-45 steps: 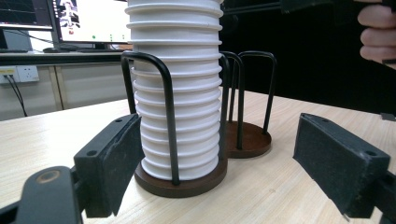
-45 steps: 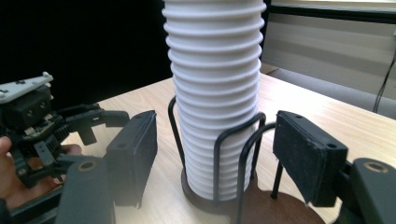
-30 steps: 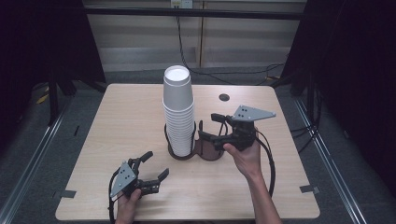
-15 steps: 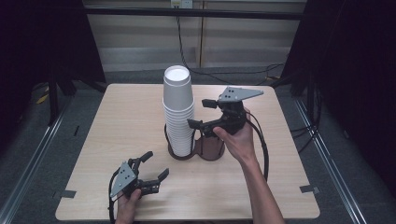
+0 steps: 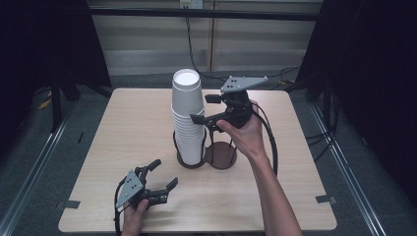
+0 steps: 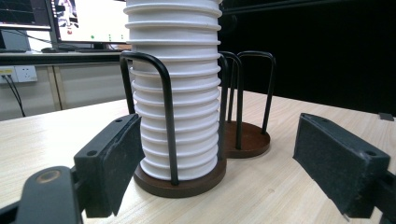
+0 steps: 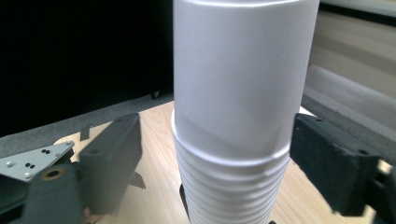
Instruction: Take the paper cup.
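Note:
A tall stack of white paper cups (image 5: 188,118) (image 6: 177,93) (image 7: 238,93) stands in the left ring of a dark wire cup holder (image 5: 220,156) (image 6: 247,140) at the middle of the table. The holder's right ring is empty. My right gripper (image 5: 204,109) (image 7: 222,161) hangs raised by the stack's upper right side. Its jaws have just been closing a little and stand apart on either side of the top cups, pads not touching. My left gripper (image 5: 164,173) (image 6: 226,163) rests near the front left edge, open, nothing between its pads, facing the holder.
The wooden table (image 5: 123,128) has bare room left and right of the holder. Black curtains close both sides, and cables run over the floor behind. Monitors (image 6: 88,18) stand on a desk beyond the table in the left gripper view.
My right gripper has risen from the holder's right ring to the upper part of the cup stack and moved closer to it. The left gripper has kept still.

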